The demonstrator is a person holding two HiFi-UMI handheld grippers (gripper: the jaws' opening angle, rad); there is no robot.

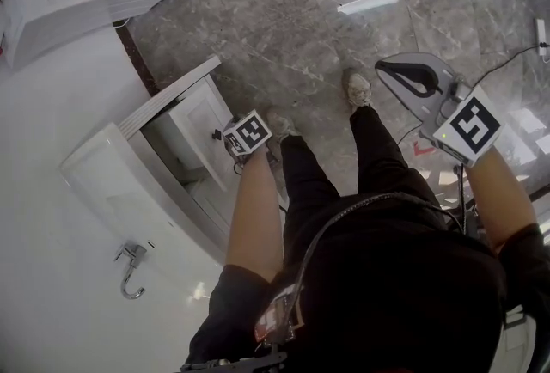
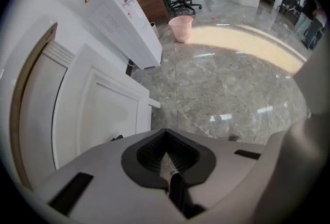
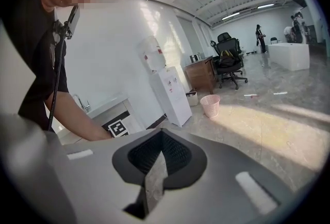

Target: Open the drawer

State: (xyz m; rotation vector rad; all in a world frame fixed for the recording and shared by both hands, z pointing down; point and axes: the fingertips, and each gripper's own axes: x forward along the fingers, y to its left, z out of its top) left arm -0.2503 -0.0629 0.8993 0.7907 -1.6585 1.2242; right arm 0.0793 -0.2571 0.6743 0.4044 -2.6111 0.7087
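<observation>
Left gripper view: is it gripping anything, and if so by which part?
Nothing is held. The left gripper has its jaws together with nothing between them.

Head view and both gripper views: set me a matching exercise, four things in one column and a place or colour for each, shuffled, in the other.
Things:
1. left gripper
2. right gripper
3. wastebasket
4. faucet

Places and colours:
A. pink, standing on the floor
B. silver, on the white counter
C. held out over bare floor, on the person's right
D. close to the white cabinet

Pairs: 1-D; 2-C; 3-A; 4-B
</observation>
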